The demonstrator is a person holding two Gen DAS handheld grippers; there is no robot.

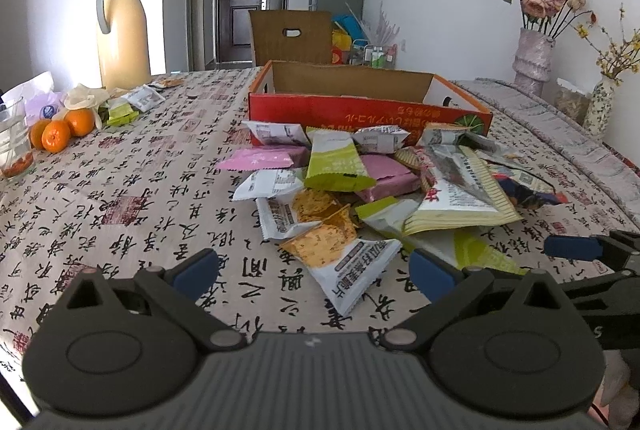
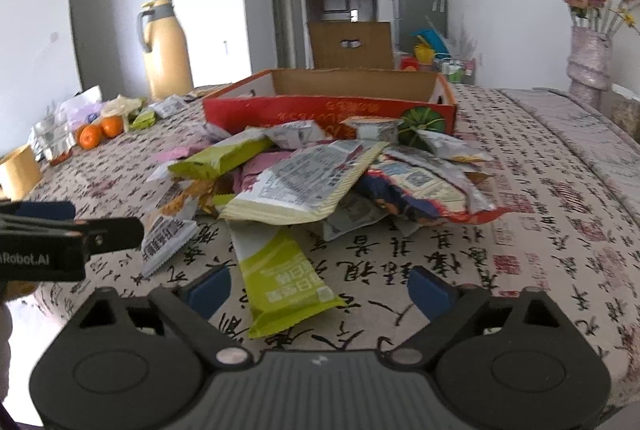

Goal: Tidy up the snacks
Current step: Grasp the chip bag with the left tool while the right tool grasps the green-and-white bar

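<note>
Table (image 1: 120, 214): cloth printed with calligraphy covers it; everything else rests here.
Cardboard box (image 1: 360, 110): red front wall, open top, no snacks visible inside from this angle (probably the bin the snacks are meant for); it stands at the far edge of the pile.
Thermos jug (image 1: 122, 30): tan, upright, well apart at the far left, out of the working area.
Snack pile (image 1: 360, 174): loose packets heaped against the box's front wall, overlapping one another, none yet sorted by the look of it.
Green packet (image 2: 284, 278): lies flat at the near edge of the pile, pointing toward the right-hand tool, so likely the first pick.
Orange cracker packet (image 1: 344, 258): near edge, straight ahead of the left-hand tool.
Oranges (image 1: 60, 132): small cluster at far left, apart from the snacks.
Right gripper (image 2: 320, 290): jaws apart, green packet's near end between them, pads not pressing it.
Left gripper (image 1: 316, 270): jaws wide apart, nothing clamped, hovering just short of the cracker packet.
</note>
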